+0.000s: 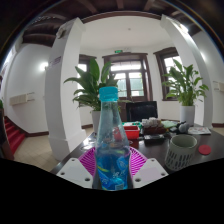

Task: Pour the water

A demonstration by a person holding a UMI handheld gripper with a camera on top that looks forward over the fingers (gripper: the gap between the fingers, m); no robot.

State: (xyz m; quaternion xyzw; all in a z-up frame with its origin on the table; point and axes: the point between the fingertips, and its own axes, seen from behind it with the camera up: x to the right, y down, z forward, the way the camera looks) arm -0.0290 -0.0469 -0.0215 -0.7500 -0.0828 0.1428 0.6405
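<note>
1. Gripper (111, 165): the two fingers reach forward over the near edge of a dark table (150, 150). A magenta pad (89, 160) shows on the inner face of the one finger, and a matching strip of pad shows on the other side of the bottle.
2. Water bottle (110, 140): clear plastic with a light blue cap (108, 94) and a blue label band around its lower half. It stands upright between the fingers, cap on. Both pads sit right against its sides with no visible gap, so the fingers appear pinched on the lower body of the bottle.
3. Whether the bottle's base rests on the table or is lifted off it cannot be told; the base is hidden low in the view.
4. To one side of the bottle, on the table: a pale cup (181, 150) with dark lettering, mouth up, near the bottle but apart from it.
5. Beyond the bottle, further back on the table: a cluster of small items, among them something red (133, 132); too small to name.
6. Behind the bottle: a leafy potted plant (92, 80) before a window (128, 78).
7. Past the cup, well away from the bottle: a second potted plant (186, 85).
8. A white pillar (68, 80) stands beside the first plant.
</note>
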